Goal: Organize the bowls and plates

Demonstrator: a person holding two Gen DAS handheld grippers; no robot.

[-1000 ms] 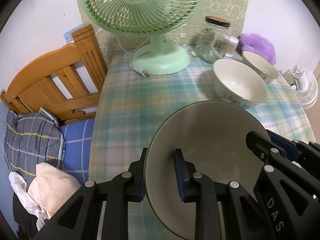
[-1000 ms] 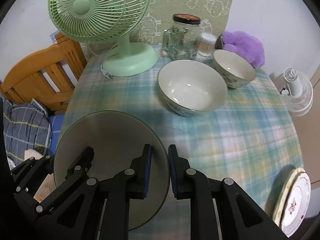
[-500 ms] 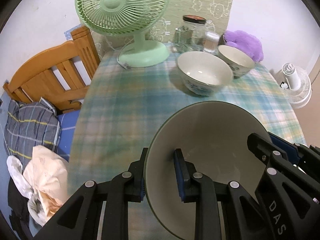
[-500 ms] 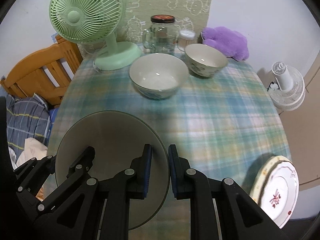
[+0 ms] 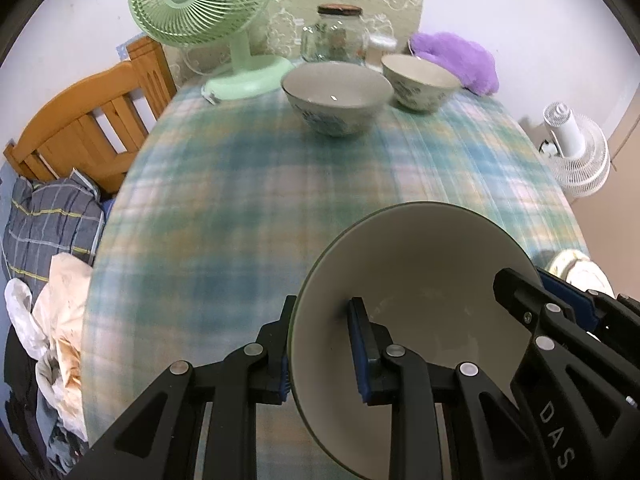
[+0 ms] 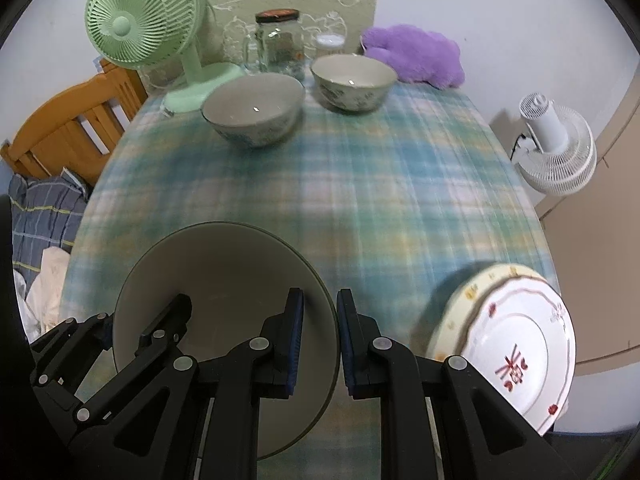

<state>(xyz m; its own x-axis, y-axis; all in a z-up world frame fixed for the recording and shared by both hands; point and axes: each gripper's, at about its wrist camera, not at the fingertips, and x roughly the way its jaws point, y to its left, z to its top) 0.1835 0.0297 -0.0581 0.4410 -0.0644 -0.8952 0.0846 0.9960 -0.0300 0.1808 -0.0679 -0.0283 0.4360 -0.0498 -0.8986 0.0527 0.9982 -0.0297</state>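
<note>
A large grey-green plate [image 5: 420,288] is held by both grippers above the near part of the plaid table [image 5: 256,184]. My left gripper [image 5: 320,344] is shut on its left rim. My right gripper [image 6: 318,340] is shut on its right rim; the plate also shows in the right wrist view [image 6: 224,280]. Two patterned bowls stand at the far side: a larger one [image 5: 336,96] and a smaller one [image 5: 420,80]. A white plate with red marks [image 6: 516,344] lies stacked on another at the table's near right edge.
A green desk fan [image 5: 208,20], a glass jar [image 5: 336,36] and a purple plush [image 5: 460,60] stand along the far edge. A wooden chair [image 5: 88,120] and bedding [image 5: 44,220] are at the left. A white floor fan [image 6: 556,148] is at the right.
Both grippers, with the grey-green plate, have pulled back from the bowls and fan toward the near edge. The stacked white plate has come into fuller view at the right.
</note>
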